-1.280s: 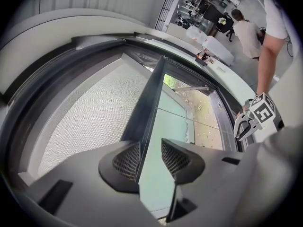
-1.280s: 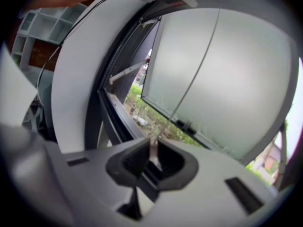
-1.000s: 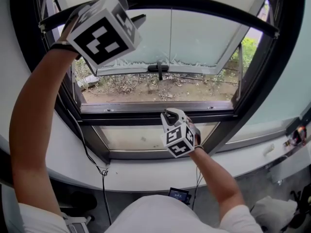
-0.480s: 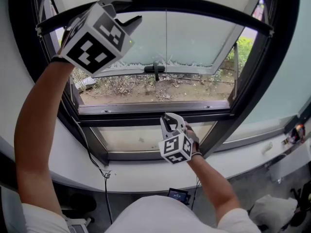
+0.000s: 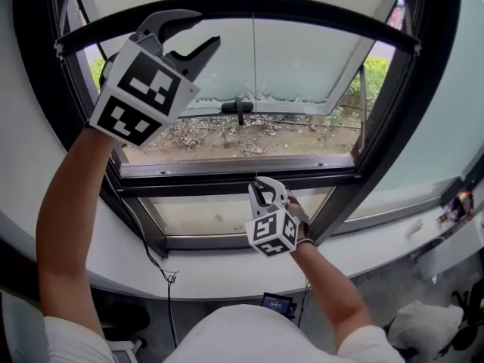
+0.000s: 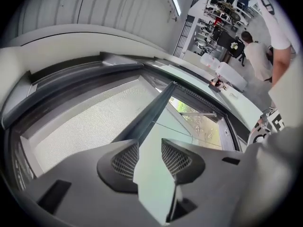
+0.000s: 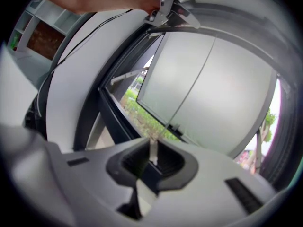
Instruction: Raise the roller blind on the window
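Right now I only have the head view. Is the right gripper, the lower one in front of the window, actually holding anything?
Observer: Yes. The right gripper view shows the right gripper with its jaws closed on a thin white cord that runs upward.
Operator: And the left one, raised near the top of the frame?
Observer: The left gripper is open. Its own view shows only the pale window pane between the jaws, and nothing is gripped.
Operator: Is anyone else around?
Observer: The left gripper view shows a person in a white top, farther back in the room.
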### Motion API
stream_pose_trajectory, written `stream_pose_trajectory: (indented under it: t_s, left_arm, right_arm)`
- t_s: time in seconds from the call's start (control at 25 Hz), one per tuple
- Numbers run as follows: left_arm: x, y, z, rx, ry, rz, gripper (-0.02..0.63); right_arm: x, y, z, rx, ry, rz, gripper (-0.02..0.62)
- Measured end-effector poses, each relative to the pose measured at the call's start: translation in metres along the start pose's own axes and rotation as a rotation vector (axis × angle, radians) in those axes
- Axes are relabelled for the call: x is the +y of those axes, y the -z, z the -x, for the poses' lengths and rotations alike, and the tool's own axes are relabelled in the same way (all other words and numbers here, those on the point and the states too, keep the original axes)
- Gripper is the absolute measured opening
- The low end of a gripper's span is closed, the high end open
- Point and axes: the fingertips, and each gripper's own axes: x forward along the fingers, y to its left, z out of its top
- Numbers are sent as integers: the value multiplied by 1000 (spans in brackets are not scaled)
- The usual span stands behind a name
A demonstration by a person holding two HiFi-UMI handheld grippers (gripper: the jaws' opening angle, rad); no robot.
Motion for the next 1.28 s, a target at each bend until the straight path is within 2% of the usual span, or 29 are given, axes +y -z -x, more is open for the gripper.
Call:
stream_pose_trajectory:
  t_s: [0.2,0.68,1.08,1.28]
  left_arm:
    - [-22,4,9,-27,24,72,153]
    - [-72,26,39,-92,69,417,153]
    - [-116,43,65,-97,94,545,153]
    - [-135,52,74,-90,102,579,153]
  right_arm:
    - [-1,1,3,3,2,-10,60]
    - [1,0,15,-15,7,-54,60]
    - [-2,1,26,-19,16,-79,60]
    - [-2,1,26,-22,16,-82,60]
